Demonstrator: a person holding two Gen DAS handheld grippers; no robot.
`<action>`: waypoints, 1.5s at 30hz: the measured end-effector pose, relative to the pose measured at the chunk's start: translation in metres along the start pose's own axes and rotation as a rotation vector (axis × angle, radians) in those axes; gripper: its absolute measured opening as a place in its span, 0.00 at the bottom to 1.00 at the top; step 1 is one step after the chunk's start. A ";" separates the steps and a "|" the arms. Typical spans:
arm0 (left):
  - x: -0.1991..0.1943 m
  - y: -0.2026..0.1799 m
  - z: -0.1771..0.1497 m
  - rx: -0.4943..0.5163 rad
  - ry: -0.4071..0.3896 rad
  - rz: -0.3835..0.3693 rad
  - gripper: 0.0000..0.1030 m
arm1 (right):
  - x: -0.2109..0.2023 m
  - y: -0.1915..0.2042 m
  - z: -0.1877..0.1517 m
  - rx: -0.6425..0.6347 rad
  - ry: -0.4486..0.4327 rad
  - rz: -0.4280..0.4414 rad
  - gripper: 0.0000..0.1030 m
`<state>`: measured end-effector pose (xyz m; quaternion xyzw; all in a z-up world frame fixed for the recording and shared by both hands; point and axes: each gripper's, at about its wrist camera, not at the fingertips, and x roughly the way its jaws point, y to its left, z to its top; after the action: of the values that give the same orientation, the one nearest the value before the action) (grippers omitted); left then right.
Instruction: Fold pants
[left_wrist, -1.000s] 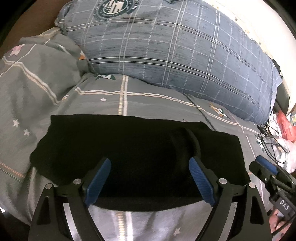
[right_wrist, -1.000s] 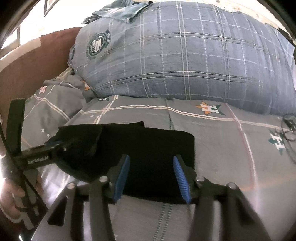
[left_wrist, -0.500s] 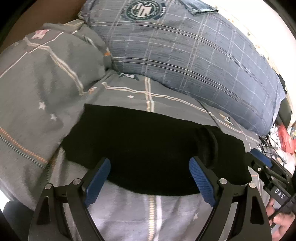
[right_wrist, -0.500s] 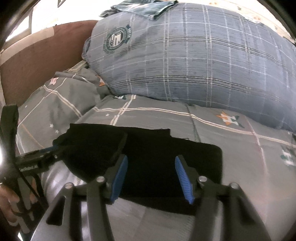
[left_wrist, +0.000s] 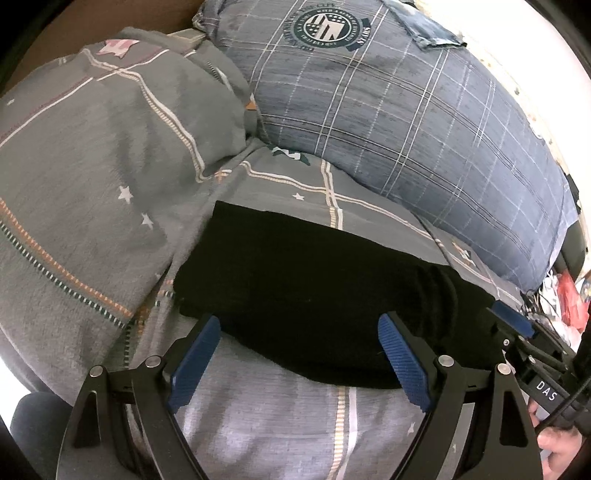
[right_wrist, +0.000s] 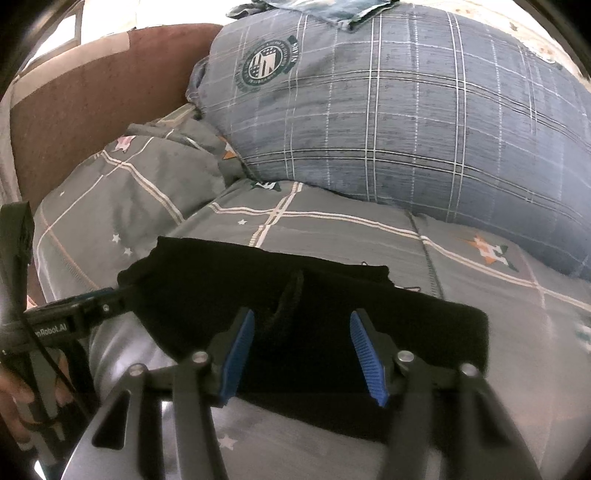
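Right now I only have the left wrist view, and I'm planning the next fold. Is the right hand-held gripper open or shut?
Observer: Open. The right hand-held gripper has its jaws spread over the near edge of the pants, pinching nothing.
Operator: And the pants' right end, which that gripper hides from me?
Observer: It lies flat on the grey bedsheet, well short of the blue plaid pillow.
Operator: Where does my left one sit from there?
Observer: The left hand-held gripper reaches the pants' left corner. I cannot tell whether it touches.

pants (left_wrist: 317, 291) | black | folded rect. | flat on bedspread (left_wrist: 258, 424)
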<state>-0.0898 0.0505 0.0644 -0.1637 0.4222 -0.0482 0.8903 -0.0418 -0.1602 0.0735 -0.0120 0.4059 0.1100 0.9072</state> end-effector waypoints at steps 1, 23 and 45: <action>0.000 0.002 0.000 -0.008 -0.001 -0.002 0.85 | 0.001 0.001 0.000 -0.002 0.001 0.003 0.55; 0.015 0.057 -0.005 -0.247 0.060 -0.013 0.88 | 0.116 0.086 0.082 -0.288 0.121 0.332 0.64; 0.026 0.040 0.008 -0.129 -0.066 -0.031 0.30 | 0.155 0.104 0.095 -0.265 0.182 0.564 0.12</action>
<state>-0.0694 0.0842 0.0370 -0.2287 0.3924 -0.0291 0.8904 0.1061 -0.0186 0.0296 -0.0270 0.4549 0.4077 0.7913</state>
